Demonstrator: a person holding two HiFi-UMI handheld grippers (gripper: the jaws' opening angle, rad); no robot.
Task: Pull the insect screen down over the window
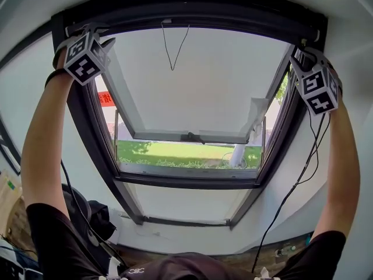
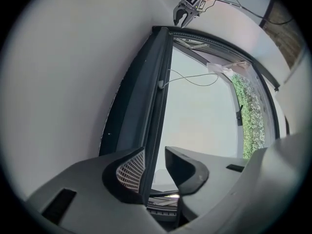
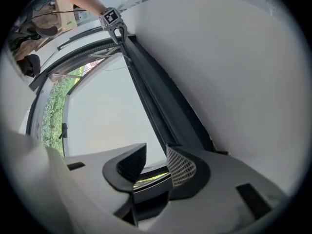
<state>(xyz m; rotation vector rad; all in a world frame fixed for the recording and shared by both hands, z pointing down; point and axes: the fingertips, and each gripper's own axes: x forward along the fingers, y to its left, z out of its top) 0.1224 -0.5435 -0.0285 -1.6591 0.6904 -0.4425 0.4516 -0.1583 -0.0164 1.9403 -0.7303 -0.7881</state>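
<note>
Arms are raised in the head view: my left gripper and my right gripper sit at the two top corners of the black metal window frame. Both are against the dark grey insect-screen bar, which lies along the top edge, so the opening below is uncovered. A thin dark pull cord loops down from the bar's middle. Only this view shows the pale-framed glass sash tilted outward and the green lawn beyond it. It also shows the white plaster wall around the frame and a dark bag low on my left.

Left gripper view: my jaws stand apart, unclenched. The bar's edge runs up between them, close by the ribbed pad; whether it touches I cannot quite tell. The right gripper appears at the bar's far end.

Right gripper view: these jaws are parted too and grip nothing. The bar passes behind the mesh-faced pad, and the left gripper shows tiny at the far corner.
</note>
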